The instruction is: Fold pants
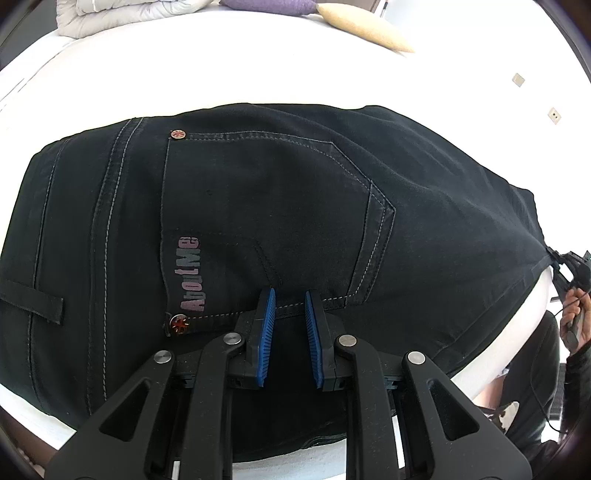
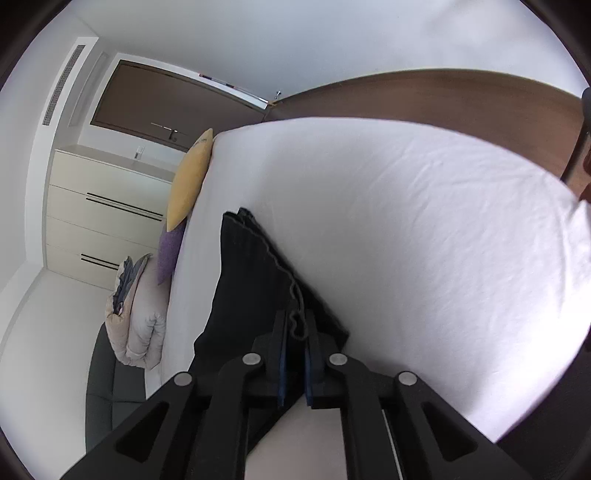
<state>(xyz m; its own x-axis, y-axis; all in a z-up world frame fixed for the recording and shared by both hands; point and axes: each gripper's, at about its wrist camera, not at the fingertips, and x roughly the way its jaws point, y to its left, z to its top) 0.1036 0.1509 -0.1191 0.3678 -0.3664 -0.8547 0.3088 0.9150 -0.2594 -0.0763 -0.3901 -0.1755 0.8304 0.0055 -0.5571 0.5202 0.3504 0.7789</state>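
Observation:
Black jeans (image 1: 258, 206) lie on the white bed (image 1: 184, 74), back pocket with "AboutMe" lettering facing up. My left gripper (image 1: 290, 295) hovers over the pocket's lower edge, its blue pads apart with nothing between them. In the left wrist view my right gripper (image 1: 565, 264) holds the far right end of the jeans. In the right wrist view my right gripper (image 2: 296, 325) is shut on the edge of the black jeans (image 2: 251, 280), which run away from it along the bed (image 2: 406, 221).
A yellow pillow (image 1: 365, 26), a purple pillow (image 1: 269, 5) and a folded grey duvet (image 1: 122, 14) lie at the bed's far end. A cream dresser (image 2: 99, 206) and a wooden headboard (image 2: 443, 96) show in the right wrist view.

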